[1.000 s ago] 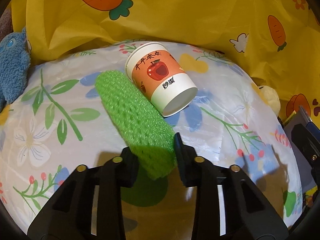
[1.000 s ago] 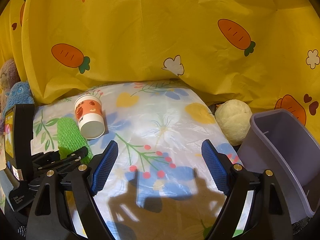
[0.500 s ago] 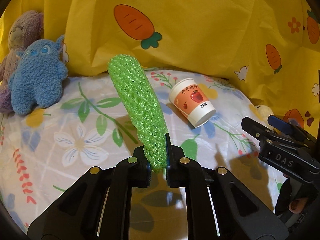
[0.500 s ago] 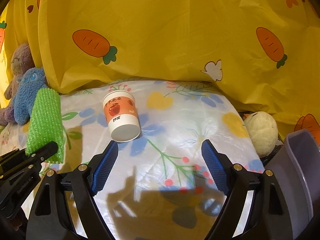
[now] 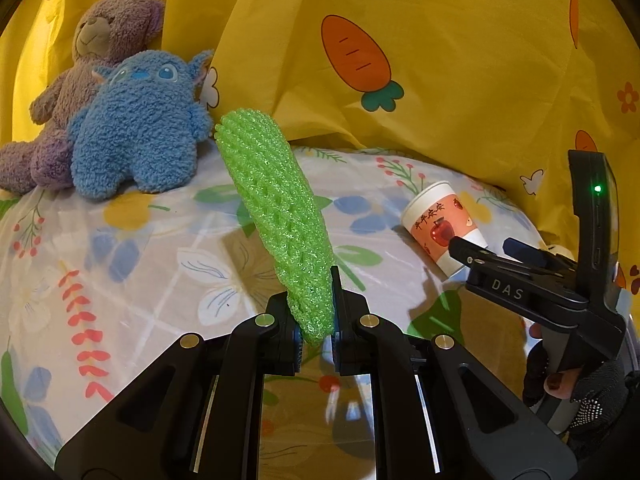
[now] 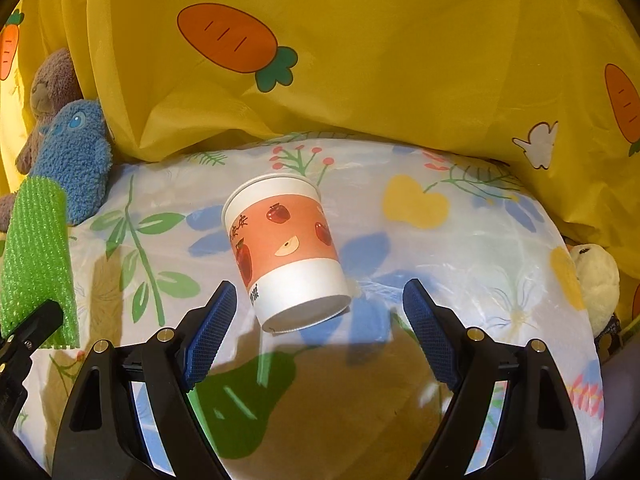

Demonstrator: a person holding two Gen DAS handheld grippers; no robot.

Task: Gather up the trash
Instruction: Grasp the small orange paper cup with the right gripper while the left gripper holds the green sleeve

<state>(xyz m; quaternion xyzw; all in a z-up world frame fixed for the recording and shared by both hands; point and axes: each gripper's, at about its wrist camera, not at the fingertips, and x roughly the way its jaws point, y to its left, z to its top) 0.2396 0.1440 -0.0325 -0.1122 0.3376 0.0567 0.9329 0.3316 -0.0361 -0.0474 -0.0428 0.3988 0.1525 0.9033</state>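
Note:
My left gripper point(image 5: 316, 326) is shut on the lower end of a green foam net sleeve point(image 5: 276, 216) and holds it up above the floral sheet; the sleeve also shows at the left edge of the right wrist view point(image 6: 38, 256). A paper cup point(image 6: 286, 252) with an orange apple band lies on its side on the sheet, base toward me. My right gripper point(image 6: 320, 328) is open, its blue pads either side of the cup's base and just short of it. The cup point(image 5: 442, 226) and right gripper point(image 5: 484, 248) also show in the left wrist view.
A blue plush point(image 5: 140, 140) and a brown teddy point(image 5: 84, 68) sit at the back left. A yellow carrot-print cloth point(image 6: 360, 60) hangs behind the bed. A cream plush point(image 6: 596, 280) lies at the right edge of the floral sheet point(image 6: 460, 248).
My left gripper closed on the green sleeve and lifted it off the sheet. My right gripper moved left and forward until the cup lies between its open pads.

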